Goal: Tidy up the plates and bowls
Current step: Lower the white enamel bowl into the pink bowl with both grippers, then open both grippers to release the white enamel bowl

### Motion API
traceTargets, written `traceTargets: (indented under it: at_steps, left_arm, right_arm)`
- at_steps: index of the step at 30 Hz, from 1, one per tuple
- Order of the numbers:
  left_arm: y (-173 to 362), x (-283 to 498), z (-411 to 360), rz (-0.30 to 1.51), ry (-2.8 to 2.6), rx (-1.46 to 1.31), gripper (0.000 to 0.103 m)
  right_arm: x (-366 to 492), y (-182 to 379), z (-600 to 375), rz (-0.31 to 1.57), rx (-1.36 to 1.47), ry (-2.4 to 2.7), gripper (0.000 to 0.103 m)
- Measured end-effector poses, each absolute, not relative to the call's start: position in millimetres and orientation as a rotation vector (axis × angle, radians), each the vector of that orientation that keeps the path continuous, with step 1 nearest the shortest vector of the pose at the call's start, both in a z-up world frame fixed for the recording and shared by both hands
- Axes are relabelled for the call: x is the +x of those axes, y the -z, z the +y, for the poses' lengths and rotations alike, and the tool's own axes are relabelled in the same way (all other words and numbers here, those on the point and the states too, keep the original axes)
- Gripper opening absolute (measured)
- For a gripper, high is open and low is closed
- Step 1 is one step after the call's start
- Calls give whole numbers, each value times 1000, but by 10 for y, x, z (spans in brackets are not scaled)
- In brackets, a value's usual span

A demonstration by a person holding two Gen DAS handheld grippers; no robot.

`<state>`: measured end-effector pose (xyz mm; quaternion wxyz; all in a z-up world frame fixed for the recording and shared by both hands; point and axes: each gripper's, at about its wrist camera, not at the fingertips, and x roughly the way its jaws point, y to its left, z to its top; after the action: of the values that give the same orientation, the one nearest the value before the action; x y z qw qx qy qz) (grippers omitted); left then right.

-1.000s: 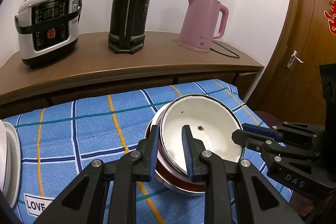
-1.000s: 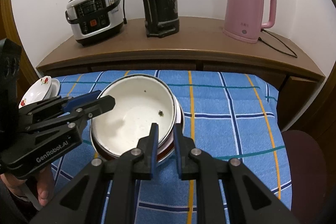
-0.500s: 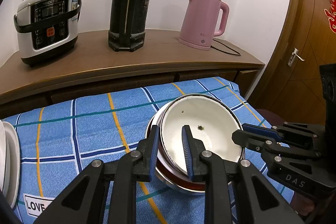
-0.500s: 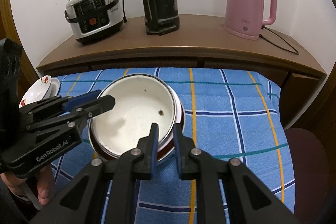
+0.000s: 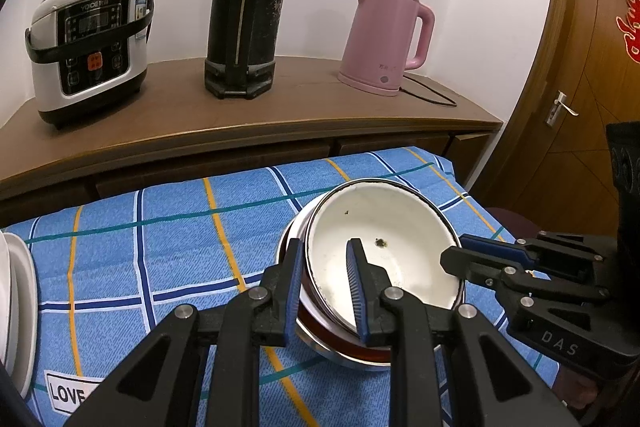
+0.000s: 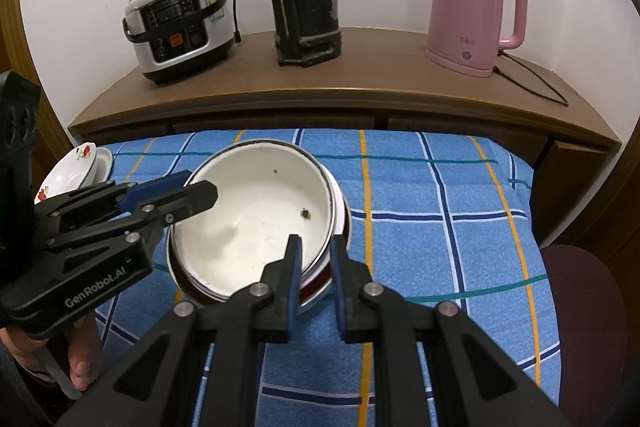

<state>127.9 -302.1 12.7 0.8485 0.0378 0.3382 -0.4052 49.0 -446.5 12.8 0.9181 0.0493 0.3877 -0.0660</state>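
Little has shifted since a second ago: both grippers hold their places on the white enamel bowl (image 5: 384, 251). Left gripper (image 5: 322, 291) straddles its rim at 9 o'clock, fingers spread either side. Right gripper (image 6: 314, 267) pinches the rim at 4 o'clock. Bowl sits nested in a red-sided bowl (image 6: 320, 285) on the blue checked cloth (image 6: 440, 227).
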Motion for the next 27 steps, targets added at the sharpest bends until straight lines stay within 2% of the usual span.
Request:
traceTargets:
  at_steps: [27]
  left_arm:
    - [-149, 1259, -3003, 705, 854, 89, 24]
  right_arm:
    - [463, -168, -4438, 773, 91, 136, 16]
